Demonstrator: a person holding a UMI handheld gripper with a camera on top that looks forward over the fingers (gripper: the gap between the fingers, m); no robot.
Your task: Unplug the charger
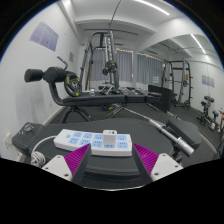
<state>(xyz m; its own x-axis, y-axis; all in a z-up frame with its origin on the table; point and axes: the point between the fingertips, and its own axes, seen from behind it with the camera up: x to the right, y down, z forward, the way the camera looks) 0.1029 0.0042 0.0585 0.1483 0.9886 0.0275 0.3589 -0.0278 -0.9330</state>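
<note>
Approaching stage: tool [110, 163] w/ fingers wide, empty, power strip [96, 141] lower centre just ahead on worktop [150, 125]; next—locate charger plug, not discernible.

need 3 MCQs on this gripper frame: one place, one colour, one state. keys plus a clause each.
1. Where is the power strip?
A. just ahead of the fingers
B. on the floor
C. hanging from the rack

2. What colour are the finger pads?
A. green
B. magenta
C. yellow

3. What state is the gripper in?
A. shut on the strip
B. shut on a cable
C. open, holding nothing

Key: 1 A, the strip lies on the dark bench beyond the fingertips. 2 B, both inner faces show magenta. 3 C, the fingers stand wide apart with nothing between them.
</note>
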